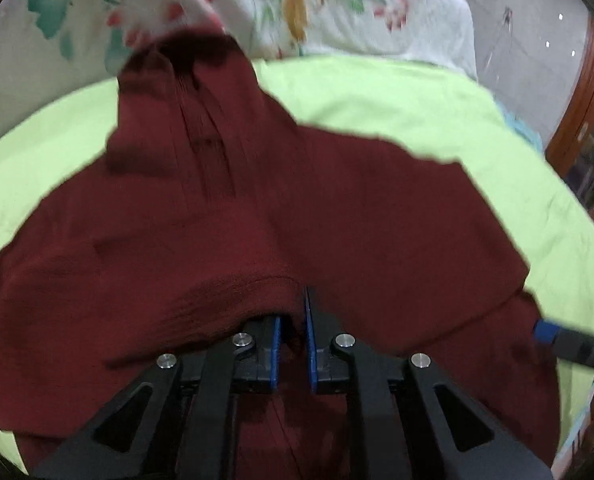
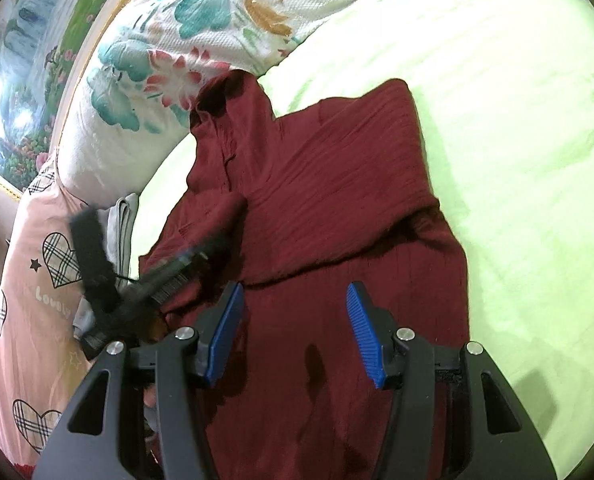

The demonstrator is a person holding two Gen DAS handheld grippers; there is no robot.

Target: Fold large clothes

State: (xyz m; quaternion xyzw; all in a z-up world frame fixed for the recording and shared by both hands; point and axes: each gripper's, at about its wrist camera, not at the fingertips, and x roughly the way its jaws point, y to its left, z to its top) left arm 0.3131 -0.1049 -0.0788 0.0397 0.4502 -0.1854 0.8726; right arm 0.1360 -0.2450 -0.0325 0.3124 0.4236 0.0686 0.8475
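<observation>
Jaws of the left gripper (image 1: 293, 316) stand almost together, with only a narrow slot between the blue pads (image 1: 275, 344). A fold of the maroon garment (image 1: 337, 220) lies in that slot and drapes over the finger at 7 o'clock. The blur leaves it unclear whether the pads press on the cloth. Jaws of the right gripper (image 2: 293, 288) stand well apart above the garment, with nothing clamped between them.

The garment lies spread on the green sheet (image 1: 377, 96), filling the middle of both views. A narrow part of it runs toward 11 o'clock and reaches the floral quilt (image 1: 337, 0).

Left wrist view only: the sheet's far edge is at 2 o'clock, with reddish wooden furniture (image 1: 577, 120) beyond it. The right gripper's blue tip enters at 4 o'clock, at the garment's edge.

Right wrist view only: one flap is folded over the body of the garment, its squared corner pointing to 1 o'clock. The left gripper shows as a dark smear at 9 o'clock, over the garment's edge. A pink heart-print pillow (image 2: 37, 280) lies at 8 o'clock. Folded grey cloth (image 2: 125, 220) is just beside the garment at 9 o'clock. A framed painting (image 2: 25, 60) is at 10 o'clock.

Edges and room: bare sheet lies wide open from 1 to 4 o'clock in the right wrist view. In the left wrist view it shows at 9 and at 2 o'clock. Bedding crowds the garment from 8 to 11 o'clock in the right wrist view.
</observation>
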